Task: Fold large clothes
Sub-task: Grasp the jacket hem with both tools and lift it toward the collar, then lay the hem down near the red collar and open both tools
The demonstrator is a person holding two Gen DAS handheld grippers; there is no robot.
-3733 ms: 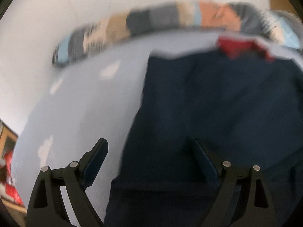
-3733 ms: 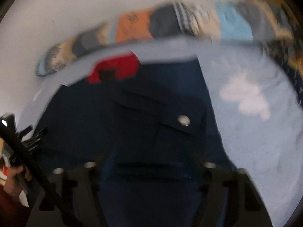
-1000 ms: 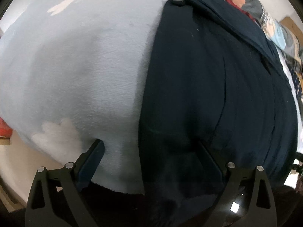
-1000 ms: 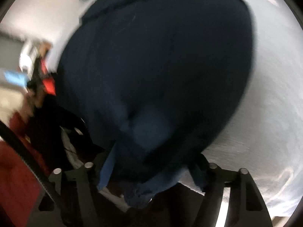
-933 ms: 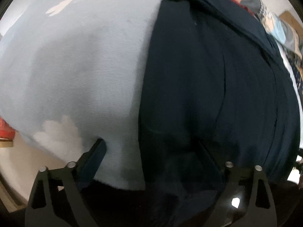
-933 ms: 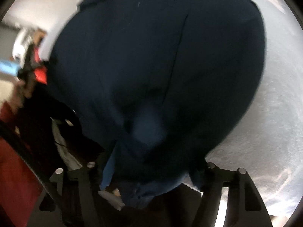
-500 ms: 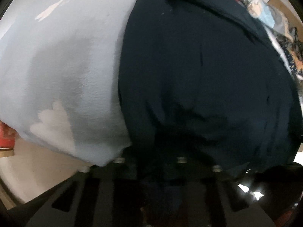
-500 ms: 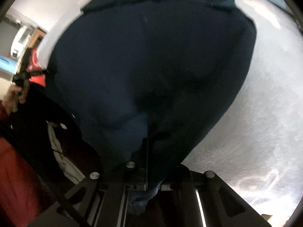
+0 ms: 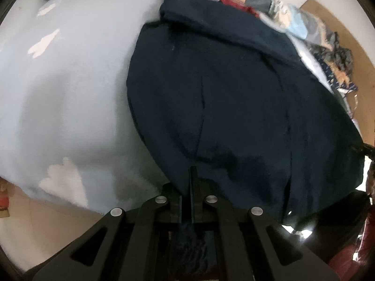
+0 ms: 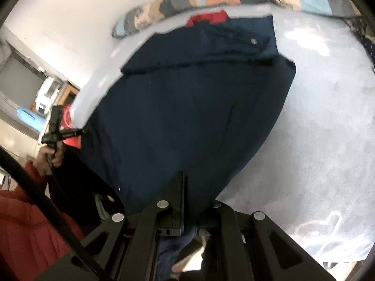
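Both claws, spread a second ago, are now pinching the navy garment [image 9: 234, 98] at the bed's [image 9: 70, 89] near edge: left claw [image 9: 190, 187], right claw [image 10: 184, 194], lifting its hem to fold.

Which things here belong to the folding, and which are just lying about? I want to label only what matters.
In the job:
navy garment
left gripper, clamped on its near edge
right gripper, clamped likewise
light blue blanket beneath

Lying about:
patchwork bolster
red cloth
clothes pile
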